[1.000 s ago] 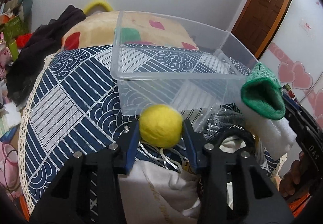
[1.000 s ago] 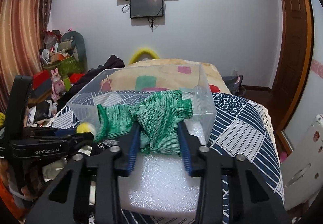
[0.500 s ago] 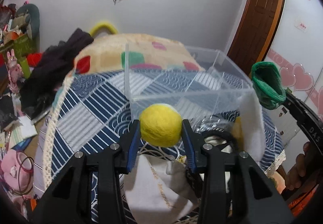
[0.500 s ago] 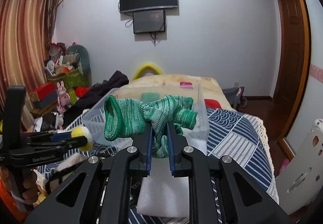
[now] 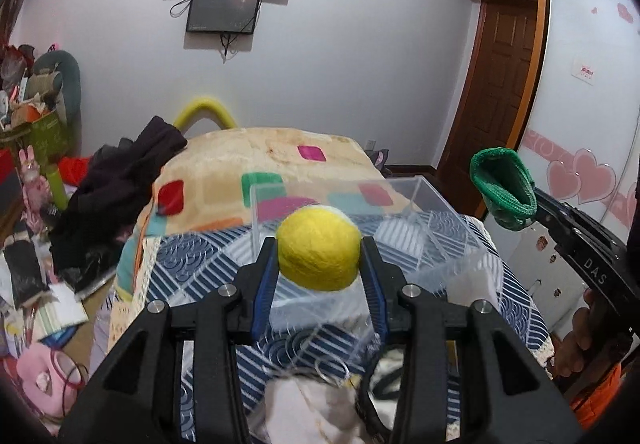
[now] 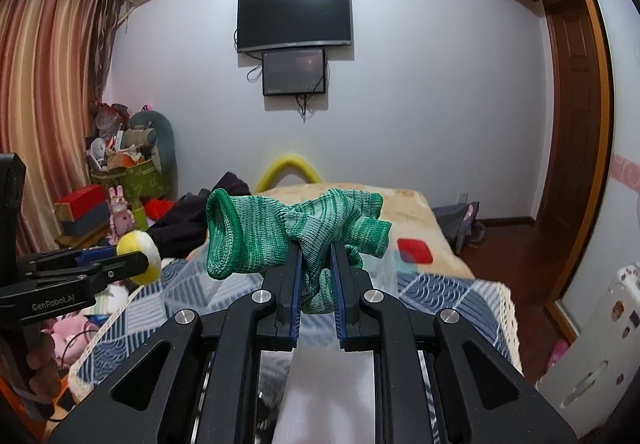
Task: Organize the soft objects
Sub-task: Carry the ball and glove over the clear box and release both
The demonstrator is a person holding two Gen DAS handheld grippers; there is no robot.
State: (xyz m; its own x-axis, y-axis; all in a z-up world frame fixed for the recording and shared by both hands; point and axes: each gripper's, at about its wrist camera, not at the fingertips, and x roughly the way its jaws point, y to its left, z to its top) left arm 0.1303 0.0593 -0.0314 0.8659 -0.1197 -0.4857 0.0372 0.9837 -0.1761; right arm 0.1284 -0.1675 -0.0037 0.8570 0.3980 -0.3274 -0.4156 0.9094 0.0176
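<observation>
While the left gripper (image 5: 320,260) clamps a yellow ball (image 5: 319,247), only the right-wrist view shows the right gripper (image 6: 316,264) pinching the green glove (image 6: 280,236) mid-body.

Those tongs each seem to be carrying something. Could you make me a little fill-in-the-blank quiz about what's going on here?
1. The left tongs are shut on a fuzzy ball whose colour is ____.
2. The right tongs pinch a knitted ____ glove.
3. Beyond the ball, on the blue patterned cloth, stands a clear plastic ____.
4. On the wall hangs a dark ____, with a smaller screen below it.

Missing words: yellow; green; box; television
</observation>
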